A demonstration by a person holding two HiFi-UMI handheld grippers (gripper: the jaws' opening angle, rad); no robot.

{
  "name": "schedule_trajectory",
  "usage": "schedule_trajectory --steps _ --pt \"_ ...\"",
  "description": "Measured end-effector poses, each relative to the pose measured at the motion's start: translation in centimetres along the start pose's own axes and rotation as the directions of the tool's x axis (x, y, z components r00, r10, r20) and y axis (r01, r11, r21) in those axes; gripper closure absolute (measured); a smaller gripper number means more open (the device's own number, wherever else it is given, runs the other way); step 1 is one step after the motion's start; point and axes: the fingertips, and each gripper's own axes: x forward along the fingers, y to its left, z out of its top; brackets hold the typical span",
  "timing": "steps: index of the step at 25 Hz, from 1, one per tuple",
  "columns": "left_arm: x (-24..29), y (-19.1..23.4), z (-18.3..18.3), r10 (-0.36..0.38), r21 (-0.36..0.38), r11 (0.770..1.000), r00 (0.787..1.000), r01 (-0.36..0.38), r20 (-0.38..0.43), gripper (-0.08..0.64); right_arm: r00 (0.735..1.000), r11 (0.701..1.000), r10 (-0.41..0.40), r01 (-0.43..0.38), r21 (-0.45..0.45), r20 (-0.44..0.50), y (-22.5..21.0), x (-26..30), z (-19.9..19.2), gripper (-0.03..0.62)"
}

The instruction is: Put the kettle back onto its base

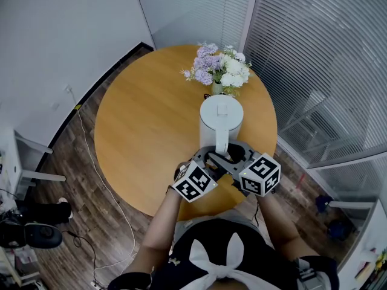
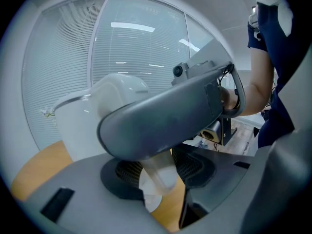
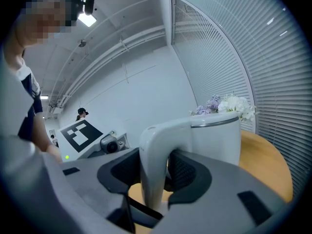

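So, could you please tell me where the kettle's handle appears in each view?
Head view: handle, centre, slightly right.
Left gripper view: handle, bottom centre.
Right gripper view: handle, bottom centre.
Shared landmark: the wooden table.

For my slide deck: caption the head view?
Left gripper and right gripper hold white kettle by its handle on round table.

Dark navy top (image 1: 217, 227), white bow collar (image 1: 219, 261)

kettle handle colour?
White kettle handle, matching the body; clearest in the right gripper view.
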Motion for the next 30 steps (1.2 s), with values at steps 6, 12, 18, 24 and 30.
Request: schedule_trajectory --steps 6,12,18,24,30 --pt "0.3 0.0 -0.5 -0.005 -0.009 1.0 1.0 0.005 -0.009 0.364 1.0 1.0 0.002 -0.002 0.01 -0.011 -0.3 0.1 -0.5 0.41" --pt "0.5 -0.1 -0.8 -0.006 -0.014 1.0 1.0 0.005 -0.019 0.363 1.0 1.0 0.005 -0.005 0.019 -0.02 -0.3 0.1 -0.9 0.41" --pt "0.6 -0.4 -1.3 -0.007 -0.022 1.0 1.0 0.006 -0.026 0.364 1.0 1.0 0.008 -0.008 0.024 -0.029 -0.3 0.2 -1.4 0.41" --pt "0.8 -0.6 -1.7 -0.011 -0.029 1.0 0.999 0.01 -0.031 0.362 0.999 0.999 0.008 -0.006 0.035 -0.04 -0.3 0.2 -2.0 0.41" --pt "1.0 -0.8 -2.0 -0.007 -0.024 1.0 0.999 0.006 -0.034 0.362 0.999 0.999 0.006 -0.004 0.035 -0.048 -0.3 0.2 -2.4 0.41"
